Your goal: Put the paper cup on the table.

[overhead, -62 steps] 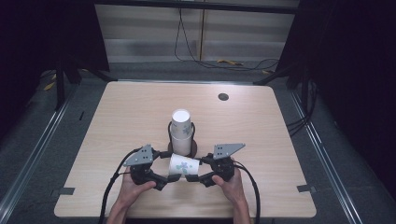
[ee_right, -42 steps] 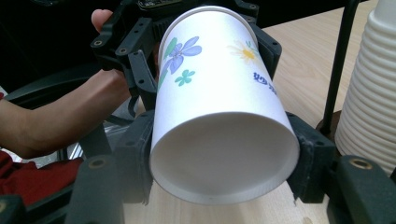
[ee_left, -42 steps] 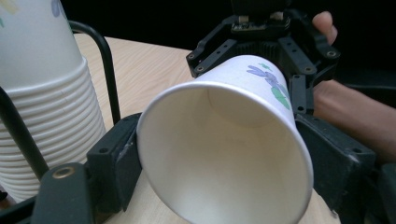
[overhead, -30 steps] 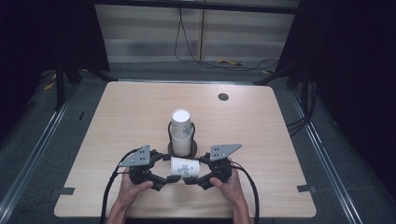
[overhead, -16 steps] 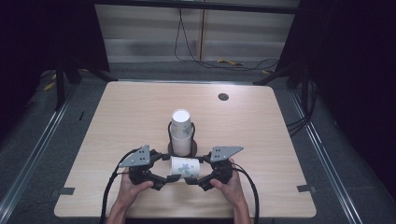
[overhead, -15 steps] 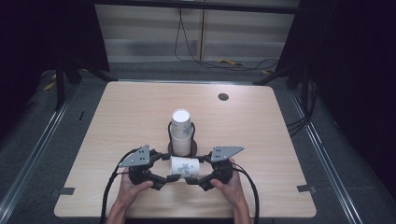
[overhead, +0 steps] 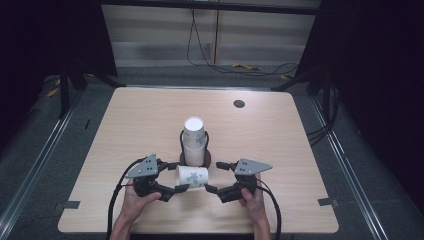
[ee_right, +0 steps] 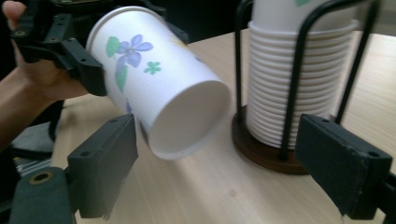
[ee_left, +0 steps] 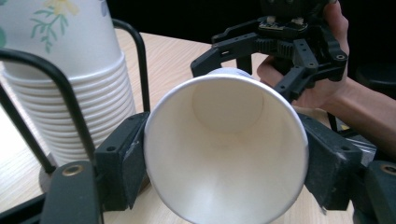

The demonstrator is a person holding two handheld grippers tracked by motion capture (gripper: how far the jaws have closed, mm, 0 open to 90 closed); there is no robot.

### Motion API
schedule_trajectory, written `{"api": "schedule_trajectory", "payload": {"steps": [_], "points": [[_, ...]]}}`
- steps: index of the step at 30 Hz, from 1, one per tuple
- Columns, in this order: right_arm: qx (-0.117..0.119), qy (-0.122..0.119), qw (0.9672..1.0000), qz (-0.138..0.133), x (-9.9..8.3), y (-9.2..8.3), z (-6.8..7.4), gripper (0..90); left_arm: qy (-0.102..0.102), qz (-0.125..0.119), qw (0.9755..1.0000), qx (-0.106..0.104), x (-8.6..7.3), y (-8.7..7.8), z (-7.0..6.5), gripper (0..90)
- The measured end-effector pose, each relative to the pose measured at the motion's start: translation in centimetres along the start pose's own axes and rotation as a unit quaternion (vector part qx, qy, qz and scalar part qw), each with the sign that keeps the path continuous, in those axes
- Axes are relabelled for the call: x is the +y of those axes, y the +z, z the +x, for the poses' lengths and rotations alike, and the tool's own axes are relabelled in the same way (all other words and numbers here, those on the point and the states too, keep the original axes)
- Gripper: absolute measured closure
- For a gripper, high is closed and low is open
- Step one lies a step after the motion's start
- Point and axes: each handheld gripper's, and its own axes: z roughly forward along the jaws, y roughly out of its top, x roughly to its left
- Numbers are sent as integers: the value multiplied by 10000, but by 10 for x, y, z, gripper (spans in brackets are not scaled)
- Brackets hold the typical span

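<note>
A white paper cup point(overhead: 192, 176) with a flower print lies sideways in the air near the table's front edge. My left gripper point(overhead: 175, 177) is shut on it just below the rim, with the cup's open mouth point(ee_left: 226, 149) facing that gripper's camera. My right gripper point(overhead: 214, 176) stands open just right of the cup's base, its jaws spread wide and not touching it. In the right gripper view the cup point(ee_right: 159, 88) hangs above and between the open jaws, base toward me. A tall stack of matching cups point(overhead: 194, 137) stands in a black wire holder point(ee_right: 289, 88) just behind.
The wire holder's round brown base point(ee_right: 261, 149) rests on the light wooden table point(overhead: 280, 145). A small dark round cap point(overhead: 239, 104) sits at the table's back right. Cables point(overhead: 120, 195) trail from both grippers toward the front edge.
My right gripper has drawn a little to the right, away from the cup's base. The left gripper and the cup have barely moved.
</note>
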Motion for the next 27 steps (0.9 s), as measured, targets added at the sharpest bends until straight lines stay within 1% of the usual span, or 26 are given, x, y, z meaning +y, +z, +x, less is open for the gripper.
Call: {"api": "schedule_trajectory", "payload": {"steps": [2,3,4,5,6,8,10,11,12,14,15,17,18,19,20,21,23,24,25,27], "points": [[-308,-69,9995,-52,-4,-3,1,129,-20,37,10000,65,0,-2,0,250],[-489,-80,9987,-90,-6,-5,1,128,-3,58,10000,43,0,-3,0,250],[-646,-56,9978,-119,-7,-7,1,128,-10,77,9999,67,0,-4,0,250],[-748,-55,9971,-162,-9,-9,1,129,-10,77,9999,67,0,-4,0,250],[-845,-24,9962,-229,-11,-11,0,129,-9,105,9999,130,0,-6,1,250],[-1035,9,9942,-308,-13,-15,-1,128,-22,127,9998,169,0,-8,2,250],[-1351,-19,9901,-368,-15,-17,-2,131,-38,160,9997,194,-1,-10,2,250],[-1431,-25,9889,-411,-15,-19,-3,130,-56,163,9996,205,-1,-10,3,250],[-1538,-35,9868,-499,-15,-21,-4,129,-67,207,9995,242,-1,-12,3,250],[-1775,-76,9818,-664,-17,-23,-5,127,-60,246,9993,282,-1,-14,3,250],[-1884,-50,9795,-712,-18,-25,-6,127,-60,246,9993,286,-2,-15,3,250],[-2099,-49,9737,-880,-22,-28,-8,127,-64,319,9989,327,-2,-18,3,250],[-2186,-14,9715,-914,-24,-30,-8,127,-58,332,9989,335,-2,-19,4,250],[-2242,-30,9697,-969,-25,-31,-9,127,-49,355,9987,351,-2,-20,4,250],[-2342,-84,9665,-1052,-25,-31,-10,128,-73,366,9986,374,-2,-21,4,250],[-2384,-113,9651,-1073,-25,-32,-10,127,-59,397,9985,380,-2,-23,5,249],[-2526,-124,9602,-1186,-25,-34,-10,128,-55,425,9982,419,-1,-26,6,248],[-2589,-158,9584,-1192,-25,-34,-11,127,-51,443,9981,434,-1,-27,7,248],[-2620,-148,9579,-1166,-25,-35,-12,127,-41,463,9979,457,0,-29,8,248],[-2706,-154,9557,-1150,-27,-36,-12,127,-46,488,9975,503,0,-32,9,247]]}}
